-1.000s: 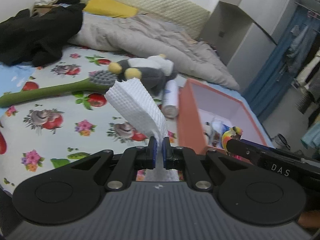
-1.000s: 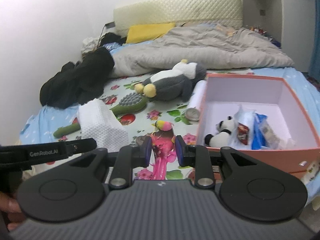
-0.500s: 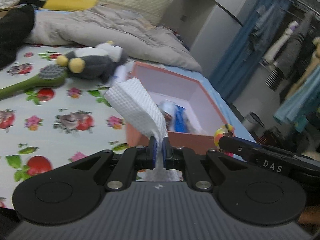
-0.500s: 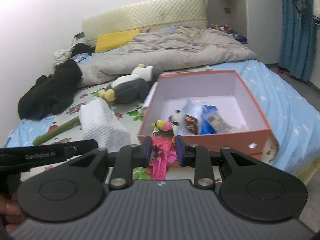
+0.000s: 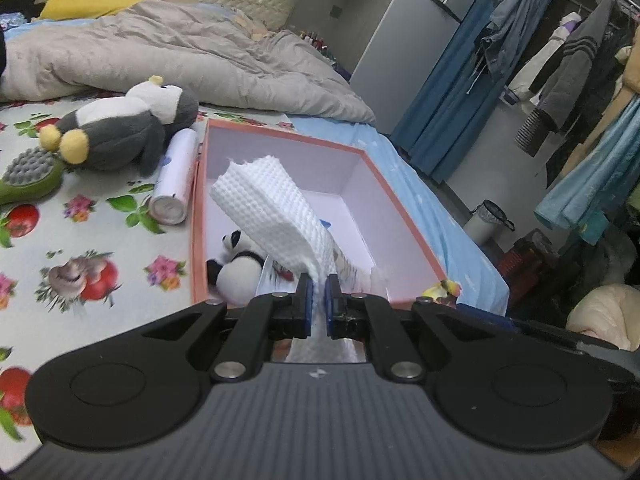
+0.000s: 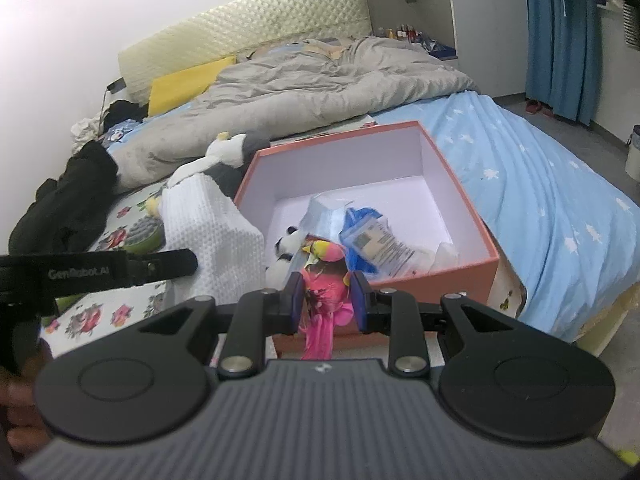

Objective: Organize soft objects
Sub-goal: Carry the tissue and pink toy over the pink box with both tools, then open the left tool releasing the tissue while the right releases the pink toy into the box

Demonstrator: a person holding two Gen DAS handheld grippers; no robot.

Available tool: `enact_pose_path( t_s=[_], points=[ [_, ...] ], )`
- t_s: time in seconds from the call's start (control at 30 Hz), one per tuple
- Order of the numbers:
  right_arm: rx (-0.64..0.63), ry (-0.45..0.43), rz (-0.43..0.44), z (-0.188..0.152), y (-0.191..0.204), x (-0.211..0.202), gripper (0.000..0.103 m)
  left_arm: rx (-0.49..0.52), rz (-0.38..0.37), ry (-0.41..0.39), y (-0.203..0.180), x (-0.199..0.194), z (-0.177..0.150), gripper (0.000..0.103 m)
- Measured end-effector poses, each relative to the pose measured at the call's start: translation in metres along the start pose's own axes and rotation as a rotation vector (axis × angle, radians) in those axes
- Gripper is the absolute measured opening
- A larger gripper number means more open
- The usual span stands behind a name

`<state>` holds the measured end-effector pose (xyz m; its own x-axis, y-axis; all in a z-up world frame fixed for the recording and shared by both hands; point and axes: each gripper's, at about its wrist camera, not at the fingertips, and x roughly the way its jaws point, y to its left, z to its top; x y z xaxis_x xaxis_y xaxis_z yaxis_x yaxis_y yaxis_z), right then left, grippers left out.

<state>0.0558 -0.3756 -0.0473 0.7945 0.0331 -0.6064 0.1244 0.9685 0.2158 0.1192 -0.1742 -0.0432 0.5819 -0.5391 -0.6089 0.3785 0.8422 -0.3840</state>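
Left gripper point(image 5: 316, 295): blue pads pinched tight on the lower edge of a white waffle-textured folded cloth point(image 5: 272, 216), which sticks up and leans away over the box.
Right gripper point(image 6: 325, 298): blue pads clamped on a pink plush bird with a yellow and green head point(image 6: 326, 280), held above the near wall of the box.
Box: salmon-pink cardboard box with a pale lilac inside point(image 6: 472, 216), lid off, sitting on the bed near its edge.
Box contents: a small black-and-white panda plush point(image 5: 236, 264) in the near left corner; clear plastic packets, one with blue print point(image 6: 368, 240), beside it.
Bed surface: a white sheet printed with red fruit and flowers point(image 5: 80, 240) under the left part; a light blue sheet with white stars point(image 6: 560, 200) to the right, hanging down to the floor.
On the bed: a grey-and-white plush penguin with yellow feet point(image 5: 120, 128) lies just left of the box; a white cylindrical can point(image 5: 174, 184) lies between it and the box wall; a green brush with grey bristles point(image 5: 28, 176) lies further left.
Bedding: a crumpled grey duvet point(image 6: 312, 92) behind, a yellow pillow point(image 6: 184, 84) against a cream quilted headboard point(image 6: 248, 28), black clothing point(image 6: 68, 200) heaped at the wall side.
Room: blue curtains point(image 6: 560, 36), a grey wardrobe point(image 5: 396, 40), clothes on a hanging rail point(image 5: 576, 64), a small bin on the floor point(image 5: 486, 220).
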Motion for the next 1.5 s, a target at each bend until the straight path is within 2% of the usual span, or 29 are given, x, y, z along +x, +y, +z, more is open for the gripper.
enact_pose_path(
  t_s=[0.23, 0.47, 0.67, 0.83, 0.93, 1.0, 1.1, 1.13, 1.17, 1.5],
  points=[
    [0.009, 0.026, -0.008, 0.030, -0.027, 0.054, 0.029, -0.022, 0.015, 0.045, 0.005, 0.067, 0.038, 0.008],
    [0.030, 0.107, -0.016, 0.040, -0.049, 0.117, 0.029, -0.031, 0.045, 0.111, 0.020, 0.139, 0.066, 0.008],
    [0.055, 0.180, -0.033, 0.041, -0.066, 0.159, 0.030, -0.041, 0.069, 0.171, 0.040, 0.196, 0.078, 0.008],
    [0.073, 0.215, -0.023, 0.038, -0.074, 0.180, 0.030, -0.029, 0.082, 0.213, 0.052, 0.225, 0.080, 0.008],
    [0.084, 0.230, -0.006, 0.037, -0.078, 0.185, 0.030, -0.033, 0.101, 0.232, 0.058, 0.233, 0.077, 0.010],
    [0.076, 0.241, -0.007, 0.037, -0.079, 0.186, 0.031, -0.035, 0.108, 0.235, 0.060, 0.235, 0.076, 0.022],
    [0.065, 0.261, -0.003, 0.040, -0.079, 0.184, 0.042, -0.045, 0.112, 0.245, 0.061, 0.235, 0.075, 0.039],
    [0.062, 0.255, -0.004, 0.041, -0.078, 0.180, 0.043, -0.044, 0.104, 0.245, 0.059, 0.233, 0.076, 0.047],
    [0.060, 0.243, -0.005, 0.042, -0.077, 0.175, 0.043, -0.041, 0.105, 0.241, 0.057, 0.230, 0.076, 0.050],
    [0.049, 0.128, 0.000, 0.053, -0.059, 0.105, 0.043, 0.027, 0.134, 0.166, 0.031, 0.169, 0.083, 0.051]
  ],
)
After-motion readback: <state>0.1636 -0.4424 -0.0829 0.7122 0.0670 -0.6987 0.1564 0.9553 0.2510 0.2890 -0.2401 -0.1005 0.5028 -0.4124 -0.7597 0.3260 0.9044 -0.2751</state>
